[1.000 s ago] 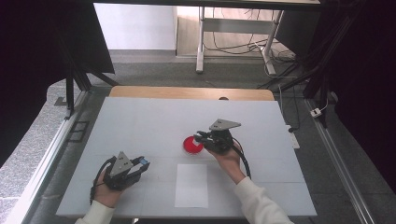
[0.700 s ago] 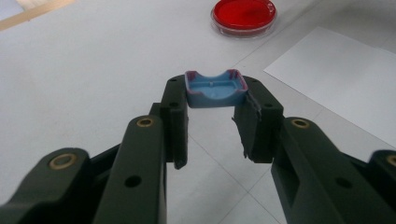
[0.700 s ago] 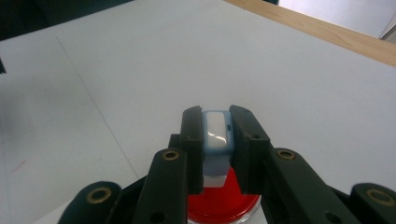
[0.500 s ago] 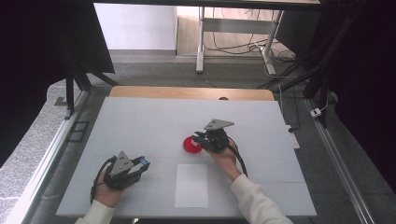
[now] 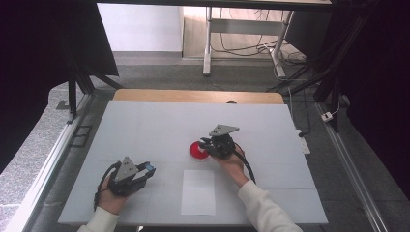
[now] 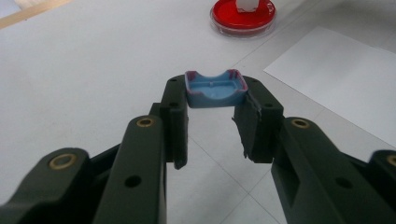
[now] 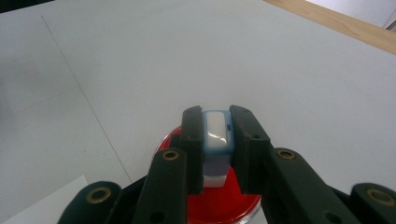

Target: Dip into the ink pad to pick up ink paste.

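holding a stamp body (image 7: 215,140) pinched in the right gripper (image 7: 215,122) over the red ink pad (image 7: 224,205); the left gripper (image 6: 215,100) clamps its blue cap (image 6: 215,88). next, likely press onto the paper (image 5: 198,192).

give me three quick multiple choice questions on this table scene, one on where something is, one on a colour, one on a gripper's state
1. Where is the white sheet of paper?
A. between the two forearms, near the table's front edge
B. at the far wooden edge
C. under the dish

2. What colour is the round dish?
A. green
B. red
C. yellow

3. What is the left gripper doing?
A. standing open with nothing in it
B. holding the dish
C. shut on a small blue cap

Answers: 1 A, the high view shows it there. 2 B, red everywhere. 3 C, the jaws clamp its sides.
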Demonstrator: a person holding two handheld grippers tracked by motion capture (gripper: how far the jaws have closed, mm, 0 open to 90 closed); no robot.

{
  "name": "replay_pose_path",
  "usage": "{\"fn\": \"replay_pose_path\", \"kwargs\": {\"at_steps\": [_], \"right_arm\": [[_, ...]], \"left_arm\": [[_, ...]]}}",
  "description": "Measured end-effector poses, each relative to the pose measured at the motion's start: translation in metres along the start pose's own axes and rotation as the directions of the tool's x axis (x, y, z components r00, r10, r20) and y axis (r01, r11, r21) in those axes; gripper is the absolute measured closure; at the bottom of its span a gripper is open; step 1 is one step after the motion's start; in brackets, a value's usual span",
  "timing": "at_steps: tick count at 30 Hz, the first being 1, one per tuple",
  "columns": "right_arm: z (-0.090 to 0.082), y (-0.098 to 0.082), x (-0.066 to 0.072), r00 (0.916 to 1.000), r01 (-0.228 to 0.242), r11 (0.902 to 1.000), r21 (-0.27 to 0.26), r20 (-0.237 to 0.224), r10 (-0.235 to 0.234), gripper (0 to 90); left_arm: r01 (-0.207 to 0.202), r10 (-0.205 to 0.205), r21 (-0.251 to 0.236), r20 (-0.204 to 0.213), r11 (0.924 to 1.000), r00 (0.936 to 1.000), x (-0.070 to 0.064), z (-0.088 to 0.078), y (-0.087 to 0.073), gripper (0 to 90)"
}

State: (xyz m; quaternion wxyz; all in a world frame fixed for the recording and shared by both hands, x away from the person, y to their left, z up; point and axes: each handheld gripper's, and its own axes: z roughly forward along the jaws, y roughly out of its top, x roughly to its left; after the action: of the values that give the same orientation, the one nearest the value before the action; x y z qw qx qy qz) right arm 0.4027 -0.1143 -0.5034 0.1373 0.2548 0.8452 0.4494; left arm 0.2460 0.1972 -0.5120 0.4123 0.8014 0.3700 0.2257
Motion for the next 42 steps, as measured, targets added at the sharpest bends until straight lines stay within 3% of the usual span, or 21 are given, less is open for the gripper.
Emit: {"fn": "replay_pose_path", "kwargs": {"at_steps": [15, 21, 42], "right_arm": [[0.002, -0.0024, -0.0005, 0.9999, -0.011, 0.9999, -0.004, -0.006, 0.011, 75.7], [0.0043, -0.0029, 0.0031, 0.9997, 0.023, 0.9997, 0.008, 0.012, -0.023, 75.9], [0.0012, -0.0007, 0.0049, 0.9994, 0.029, 0.9996, -0.005, 0.021, -0.029, 75.8]], "left_arm": [[-0.001, 0.001, 0.003, 0.006, 1.0, 1.0, -0.0008, 0.0009, 0.0, 65.5], [-0.001, 0.001, 0.004, 0.007, 1.0, 1.0, -0.001, 0.0009, 0.0, 65.5], [-0.004, 0.004, 0.002, 0.002, 1.0, 1.0, -0.0014, 0.0003, 0.0004, 65.5]]}}
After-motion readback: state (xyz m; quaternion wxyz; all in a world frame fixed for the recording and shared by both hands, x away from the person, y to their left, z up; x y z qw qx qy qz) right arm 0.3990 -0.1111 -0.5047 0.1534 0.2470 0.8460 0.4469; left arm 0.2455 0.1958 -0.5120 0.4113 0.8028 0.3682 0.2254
